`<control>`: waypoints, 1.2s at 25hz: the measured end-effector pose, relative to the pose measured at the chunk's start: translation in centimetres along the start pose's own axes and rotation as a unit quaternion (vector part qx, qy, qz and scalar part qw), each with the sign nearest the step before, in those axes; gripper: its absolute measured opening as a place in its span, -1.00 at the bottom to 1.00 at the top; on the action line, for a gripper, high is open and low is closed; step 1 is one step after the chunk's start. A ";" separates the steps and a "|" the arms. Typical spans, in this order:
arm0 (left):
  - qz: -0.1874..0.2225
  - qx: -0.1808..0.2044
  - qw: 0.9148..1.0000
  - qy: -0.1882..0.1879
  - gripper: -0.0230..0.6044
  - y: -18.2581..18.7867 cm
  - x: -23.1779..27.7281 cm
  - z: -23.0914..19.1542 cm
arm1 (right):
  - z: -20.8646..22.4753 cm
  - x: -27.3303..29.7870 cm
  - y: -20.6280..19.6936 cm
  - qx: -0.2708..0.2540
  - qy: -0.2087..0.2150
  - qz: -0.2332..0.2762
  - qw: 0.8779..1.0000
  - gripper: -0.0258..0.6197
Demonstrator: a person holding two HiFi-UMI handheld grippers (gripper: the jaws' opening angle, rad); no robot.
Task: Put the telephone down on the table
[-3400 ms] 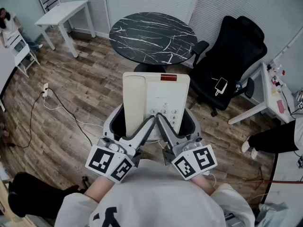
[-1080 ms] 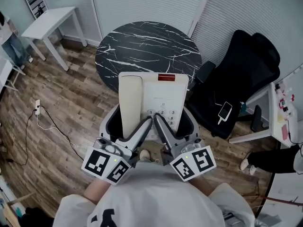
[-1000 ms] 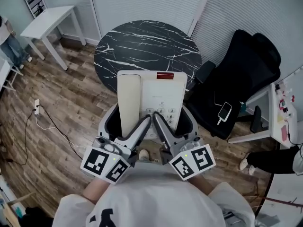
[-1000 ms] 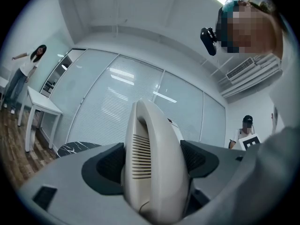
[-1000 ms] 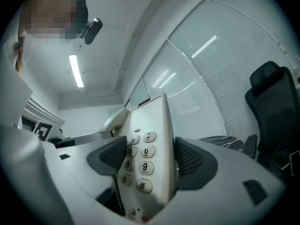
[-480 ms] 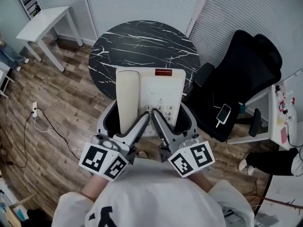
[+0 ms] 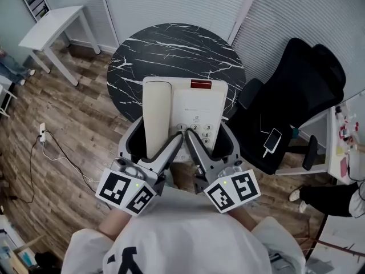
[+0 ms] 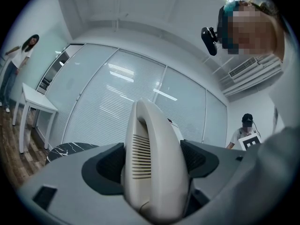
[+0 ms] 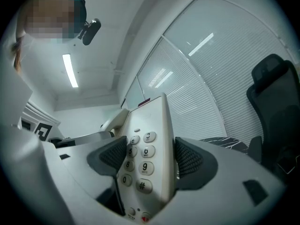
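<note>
At the centre of the head view, the cream push-button desk telephone [image 7: 185,104] is held over the round black marble-veined table [image 7: 171,44]. The left gripper [image 7: 149,148] is clamped on its handset side and the right gripper [image 7: 212,147] on its keypad side. This looks like the carrying step; next, lower it level onto the tabletop.

To your right: black office chair [image 7: 302,90], a white phone [image 7: 272,139] lying on it, cable attached. Upper left: small white side table [image 7: 52,21]. Wood floor [image 7: 74,107] on your left, socket block [image 7: 41,129] with cord trailing.
</note>
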State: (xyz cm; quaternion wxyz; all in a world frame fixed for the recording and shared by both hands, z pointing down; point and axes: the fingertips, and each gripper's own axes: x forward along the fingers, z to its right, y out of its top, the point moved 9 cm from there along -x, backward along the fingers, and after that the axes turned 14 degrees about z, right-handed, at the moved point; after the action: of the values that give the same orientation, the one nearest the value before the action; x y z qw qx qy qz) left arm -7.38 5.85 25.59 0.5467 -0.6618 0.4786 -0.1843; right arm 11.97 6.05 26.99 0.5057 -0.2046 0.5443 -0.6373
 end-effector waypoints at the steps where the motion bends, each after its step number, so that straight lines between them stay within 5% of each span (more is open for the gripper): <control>1: -0.001 -0.001 1.000 -0.003 0.29 -0.1 0.5 -0.3 | 0.3 0.4 -0.1 -0.001 -0.002 0.001 1.000 0.10; 30: -0.030 -0.034 0.997 -0.057 0.28 -0.6 19.7 -18.7 | 7.9 22.5 -5.4 -0.022 -0.070 0.007 0.997 0.09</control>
State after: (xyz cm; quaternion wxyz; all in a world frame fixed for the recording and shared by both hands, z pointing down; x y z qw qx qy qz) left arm -12.19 -20.84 26.88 0.5450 -0.7034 0.4322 -0.1463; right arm 6.94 -17.85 27.93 0.5421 -0.2564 0.5230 -0.6057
